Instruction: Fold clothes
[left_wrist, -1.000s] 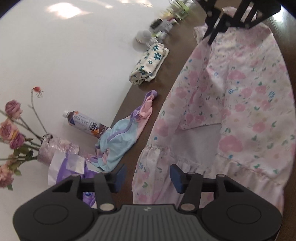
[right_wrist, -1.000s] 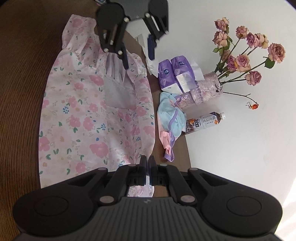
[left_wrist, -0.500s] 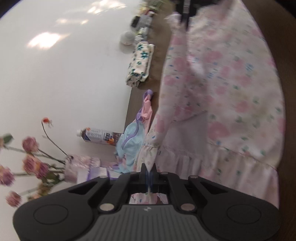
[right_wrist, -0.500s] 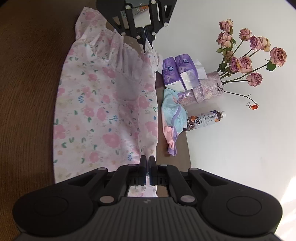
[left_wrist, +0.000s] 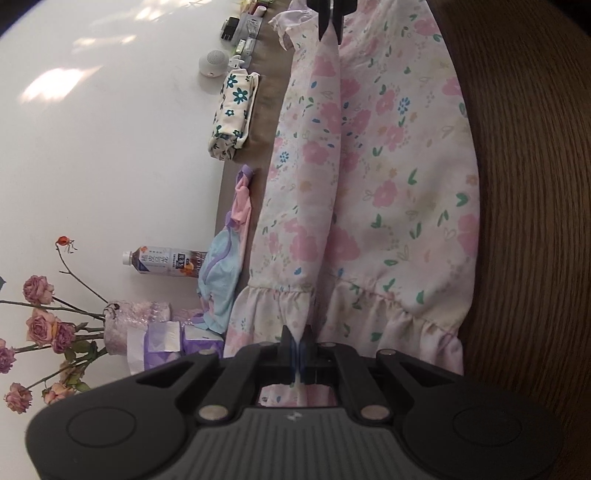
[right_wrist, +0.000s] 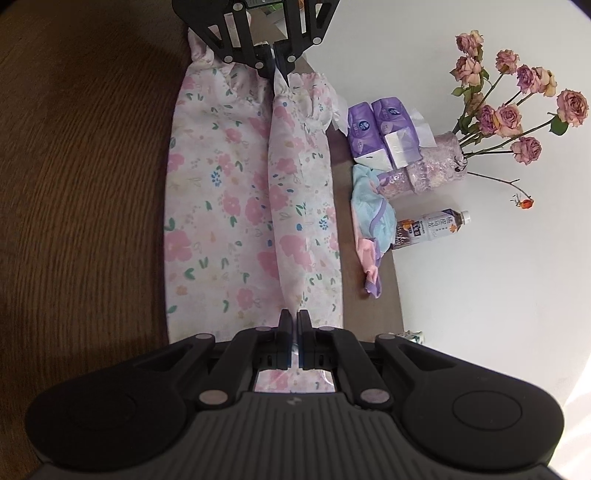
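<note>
One pink floral dress (left_wrist: 388, 155), spread lengthwise on the wooden table (left_wrist: 535, 184), its ruffled hem pinched between the closed fingers of the left gripper (left_wrist: 298, 349) and its opposite end pinched likewise by the right gripper (right_wrist: 294, 334), a raised fold stretched taut between them, beside a pastel garment (right_wrist: 371, 221).

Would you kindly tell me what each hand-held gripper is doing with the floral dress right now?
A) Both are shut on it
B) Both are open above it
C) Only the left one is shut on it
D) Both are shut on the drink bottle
A: the left hand-held gripper and right hand-held gripper each pinch the floral dress, raising a ridge of fabric between them.
</note>
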